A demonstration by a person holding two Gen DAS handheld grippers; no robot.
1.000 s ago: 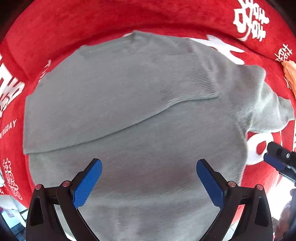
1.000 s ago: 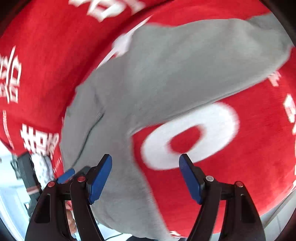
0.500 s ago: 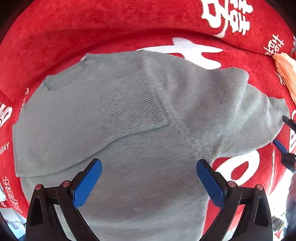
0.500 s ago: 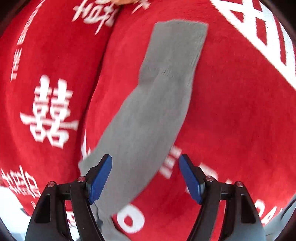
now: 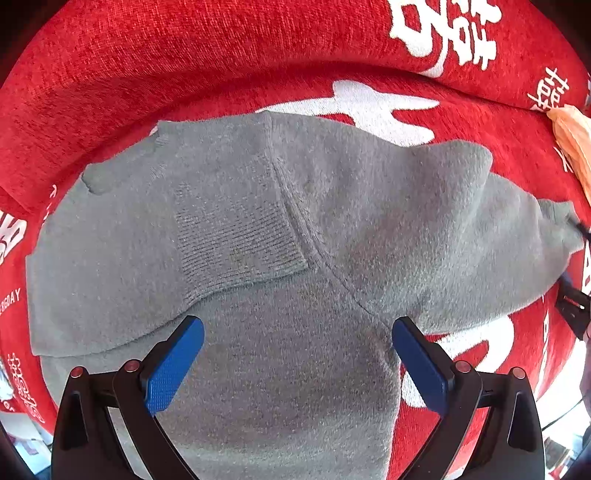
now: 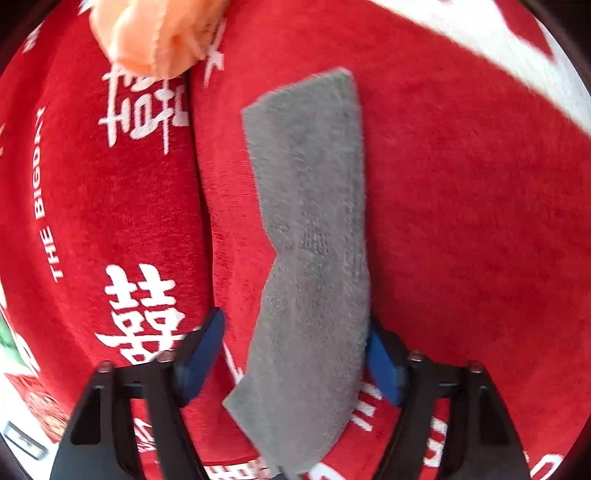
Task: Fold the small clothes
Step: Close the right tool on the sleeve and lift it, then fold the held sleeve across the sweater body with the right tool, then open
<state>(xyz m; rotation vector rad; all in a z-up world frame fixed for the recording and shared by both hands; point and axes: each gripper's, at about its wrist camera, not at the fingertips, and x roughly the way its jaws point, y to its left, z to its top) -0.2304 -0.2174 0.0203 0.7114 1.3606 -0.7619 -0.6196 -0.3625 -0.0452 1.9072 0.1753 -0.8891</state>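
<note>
A grey knit sweater (image 5: 369, 206) lies flat on a red sofa cover (image 5: 184, 74). One sleeve is folded across its chest, its ribbed cuff (image 5: 240, 243) near the middle. The other sleeve (image 6: 310, 229) stretches out over the red cloth. My left gripper (image 5: 295, 362) hangs open above the sweater's body, with nothing between its blue pads. My right gripper (image 6: 290, 354) straddles the outstretched sleeve and its jaws are closing. The right pad (image 6: 380, 362) touches the sleeve's edge, while the left pad (image 6: 199, 354) stands off it. The right gripper (image 5: 576, 258) also shows by the sleeve's end in the left wrist view.
An orange cloth (image 6: 155, 33) lies bunched on the sofa beyond the sleeve's cuff, seen too as an orange cloth (image 5: 570, 140) at the far right. The sofa's backrest (image 5: 258, 48), with white printed characters, rises behind the sweater. The seat's front edge drops off below the grippers.
My left gripper has slid to the right over the sweater. My right gripper has swung and rolled from the sweater's body to the outstretched sleeve, and its jaws have narrowed around it.
</note>
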